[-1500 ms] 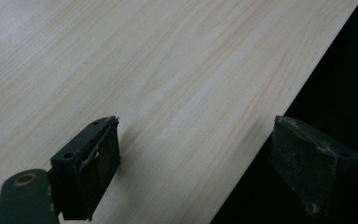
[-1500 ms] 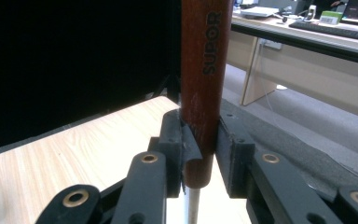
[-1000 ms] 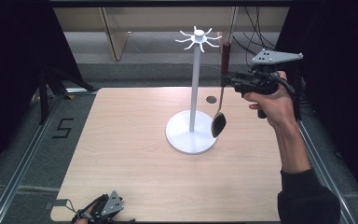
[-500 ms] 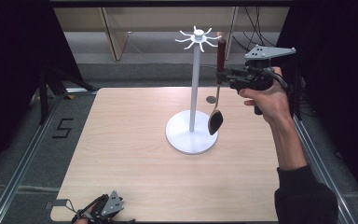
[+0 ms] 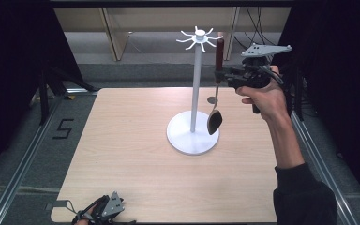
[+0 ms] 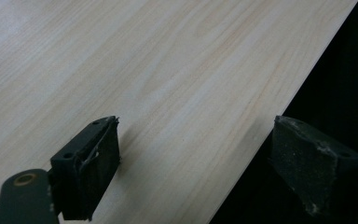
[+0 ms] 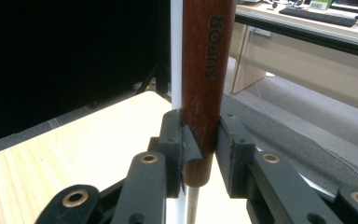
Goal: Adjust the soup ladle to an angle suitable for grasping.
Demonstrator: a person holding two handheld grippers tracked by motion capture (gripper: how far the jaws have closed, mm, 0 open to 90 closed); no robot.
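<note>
While right tongs [image 5: 221, 75] clamp the spoon [image 5: 214, 119], the rack [image 5: 195, 93] stands just beside.

A white metal hook stand [image 5: 194, 126] stands on the pale wooden table [image 5: 122, 154]; right of its pole hangs a brown-handled steel ladle [image 5: 215, 93], bowl over the base.

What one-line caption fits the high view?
Right gripper holds a wooden-handled spoon upright beside the white hook stand; left gripper rests open at the table's near edge.
</note>
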